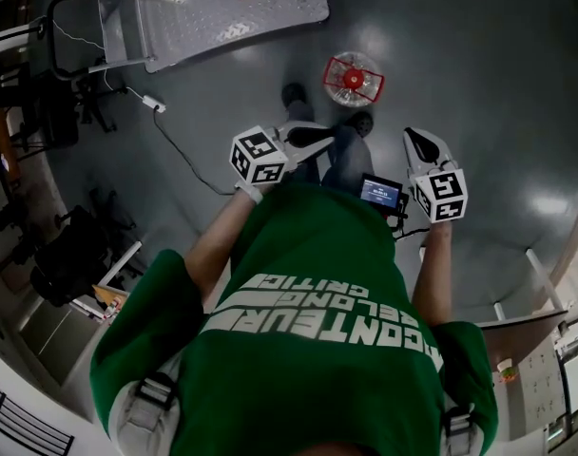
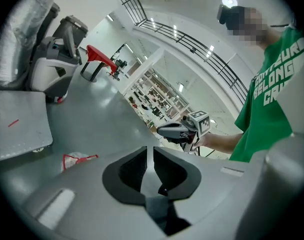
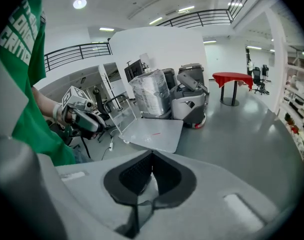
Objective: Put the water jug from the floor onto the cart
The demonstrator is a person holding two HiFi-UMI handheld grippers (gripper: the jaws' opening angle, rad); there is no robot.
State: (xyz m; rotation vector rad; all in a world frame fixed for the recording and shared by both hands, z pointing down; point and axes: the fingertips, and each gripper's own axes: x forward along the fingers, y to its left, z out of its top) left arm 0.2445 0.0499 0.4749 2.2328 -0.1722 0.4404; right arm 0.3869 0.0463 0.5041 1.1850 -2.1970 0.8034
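Note:
The water jug (image 1: 353, 79), clear with a red cage around it, stands on the grey floor just beyond the person's shoes. In the left gripper view only a corner of the jug (image 2: 77, 158) shows over the gripper's body. The cart (image 1: 222, 8) is a flat grey platform with a tube handle, at the top left. My left gripper (image 1: 325, 135) is shut and empty, a little short of the jug and to its left. My right gripper (image 1: 415, 138) is also shut and empty, to the jug's right and nearer me. Each gripper view shows its own jaws closed (image 2: 153, 151) (image 3: 152, 156).
A white power strip (image 1: 156, 104) and its cable trail over the floor between the cart and me. Black chairs (image 1: 70, 255) and desks line the left side. Beyond the cart platform (image 3: 154, 133) stand a floor-cleaning machine (image 3: 189, 104) and a wrapped bundle (image 3: 151, 94).

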